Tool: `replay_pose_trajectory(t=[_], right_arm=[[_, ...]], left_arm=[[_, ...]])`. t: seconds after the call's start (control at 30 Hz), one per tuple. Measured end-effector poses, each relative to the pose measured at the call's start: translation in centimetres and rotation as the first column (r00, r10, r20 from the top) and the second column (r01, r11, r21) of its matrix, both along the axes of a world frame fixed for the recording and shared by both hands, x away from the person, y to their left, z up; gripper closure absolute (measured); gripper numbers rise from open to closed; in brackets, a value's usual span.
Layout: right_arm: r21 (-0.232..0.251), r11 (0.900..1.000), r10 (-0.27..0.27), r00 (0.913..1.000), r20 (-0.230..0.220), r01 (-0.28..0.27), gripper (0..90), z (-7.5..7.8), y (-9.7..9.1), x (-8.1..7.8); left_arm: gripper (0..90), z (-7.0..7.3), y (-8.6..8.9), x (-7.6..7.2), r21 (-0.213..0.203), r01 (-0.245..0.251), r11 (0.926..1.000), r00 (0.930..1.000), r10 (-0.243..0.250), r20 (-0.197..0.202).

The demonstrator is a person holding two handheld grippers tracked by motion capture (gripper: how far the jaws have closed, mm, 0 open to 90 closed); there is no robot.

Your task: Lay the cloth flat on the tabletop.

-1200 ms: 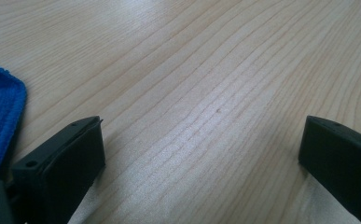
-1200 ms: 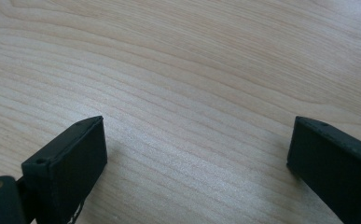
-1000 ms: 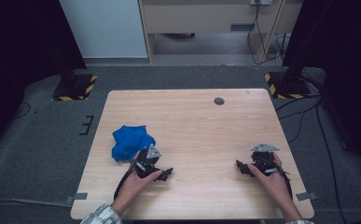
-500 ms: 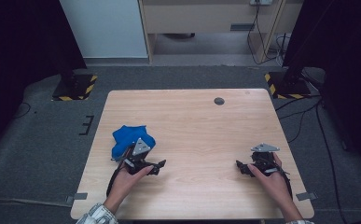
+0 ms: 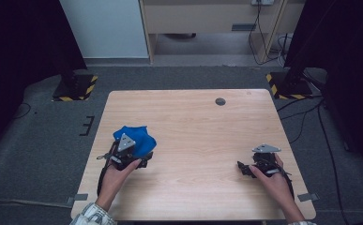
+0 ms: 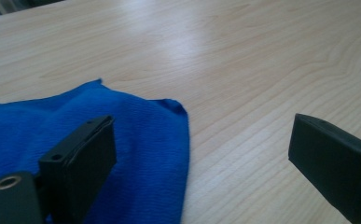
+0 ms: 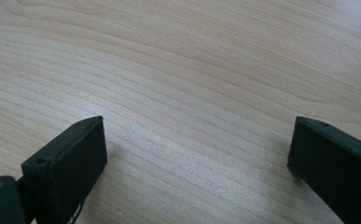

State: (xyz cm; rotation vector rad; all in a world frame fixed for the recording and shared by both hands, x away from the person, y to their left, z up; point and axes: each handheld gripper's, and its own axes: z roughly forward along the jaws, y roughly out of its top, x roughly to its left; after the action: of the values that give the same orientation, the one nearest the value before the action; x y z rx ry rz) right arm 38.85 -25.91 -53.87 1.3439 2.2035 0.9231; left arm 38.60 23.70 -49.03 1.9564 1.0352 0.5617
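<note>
A crumpled blue cloth (image 5: 140, 139) lies on the left half of the wooden table (image 5: 193, 126). My left gripper (image 5: 144, 159) sits at the cloth's near edge, open; in the left gripper view one jaw hangs over the blue cloth (image 6: 136, 154) and the other over bare wood, the left gripper (image 6: 201, 154) holding nothing. My right gripper (image 5: 243, 169) rests low over the table near the front right, open. In the right gripper view the right gripper (image 7: 197, 158) has only wood grain between its jaws.
A small dark round grommet (image 5: 220, 101) is set in the table near its far edge. Black stands with yellow-black striped bases (image 5: 74, 87) flank the table on the grey floor. A cabinet and cables stand beyond the far edge.
My left hand and gripper have moved to the left and away from me, up to the near edge of the blue cloth. The right gripper has stayed in place.
</note>
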Motion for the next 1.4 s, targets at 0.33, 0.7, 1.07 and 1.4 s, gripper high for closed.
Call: replay_pose_trajectory(t=[0.33,0.7,1.07,1.4], right_arm=[[0.003,1.0,-0.004,1.0,-0.002,0.004,4.6,0.0,0.0,-0.1],[0.001,1.0,-0.006,1.0,0.001,0.006,4.5,0.0,0.1,-0.1],[0.002,1.0,-0.007,1.0,0.0,0.007,4.5,0.0,0.1,-0.1],[0.0,1.0,-0.006,1.0,0.003,0.006,4.5,0.0,0.1,-0.1]], left_arm=[[8.0,0.8,3.0,0.3,-0.028,-0.152,0.9881,0.9852,0.153,0.076],[5.4,-1.3,6.0,1.6,0.056,-0.242,0.9686,0.9702,0.241,0.022],[16.7,-4.1,6.6,2.8,0.029,-0.191,0.9812,0.9691,0.193,-0.153],[46.4,-3.9,6.6,2.6,0.012,-0.149,0.9887,0.9749,0.149,-0.165]])
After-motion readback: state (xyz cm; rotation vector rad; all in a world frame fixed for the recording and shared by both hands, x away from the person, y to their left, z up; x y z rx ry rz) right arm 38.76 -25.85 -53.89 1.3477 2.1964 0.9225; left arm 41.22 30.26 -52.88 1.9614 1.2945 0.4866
